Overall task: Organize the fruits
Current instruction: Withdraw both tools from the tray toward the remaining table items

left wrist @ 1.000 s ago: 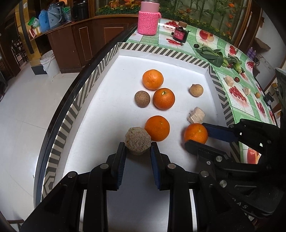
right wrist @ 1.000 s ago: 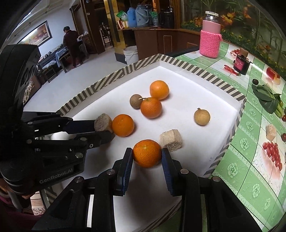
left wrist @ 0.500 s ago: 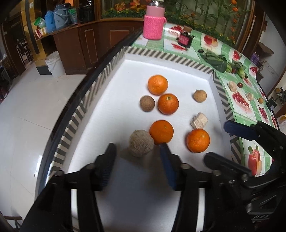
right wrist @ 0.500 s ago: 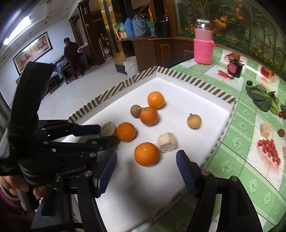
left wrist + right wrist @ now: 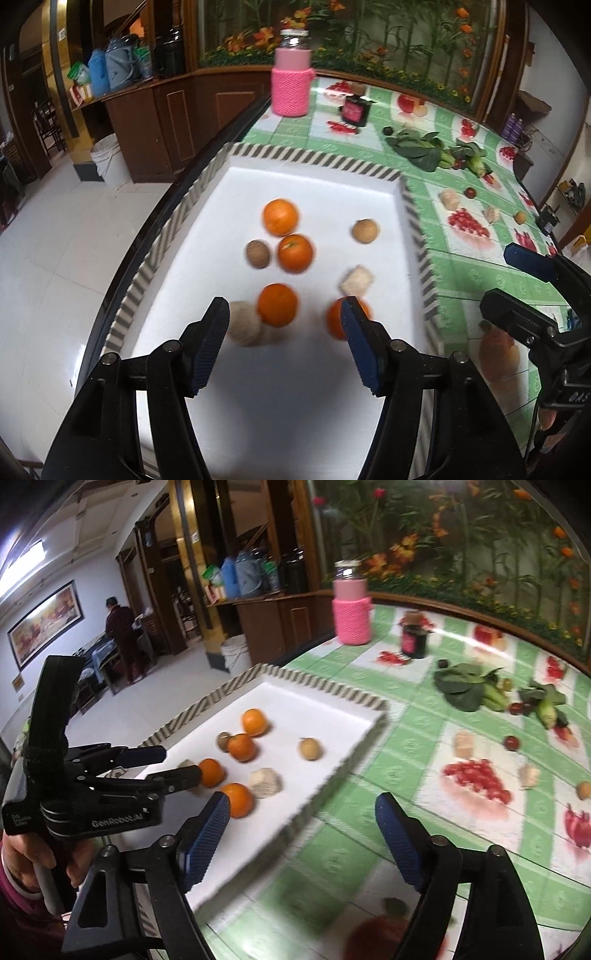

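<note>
A white tray (image 5: 314,181) with a striped rim holds several oranges and brown fruits. My left gripper (image 5: 282,341) is open and empty, raised above the tray's near end, over a tan rough ball (image 5: 243,326) and two oranges (image 5: 277,304) (image 5: 334,323). My right gripper (image 5: 303,827) is open and empty, raised over the tray's right edge and the green tablecloth. The near orange (image 5: 240,799) and a pale rough chunk (image 5: 264,782) lie in the tray (image 5: 332,709) left of it. The right gripper shows at the right in the left wrist view (image 5: 517,280).
A pink knitted jar (image 5: 290,86) and a small dark jar (image 5: 354,110) stand beyond the tray. Green leaves (image 5: 421,147) and small fruits lie on the patterned tablecloth (image 5: 424,775) to the right. The table's left edge drops to a white floor (image 5: 44,266).
Both grippers opened and let go: the left released the tan ball, the right released the orange. Both then pulled back and up from the tray, the right one swinging rightward.
</note>
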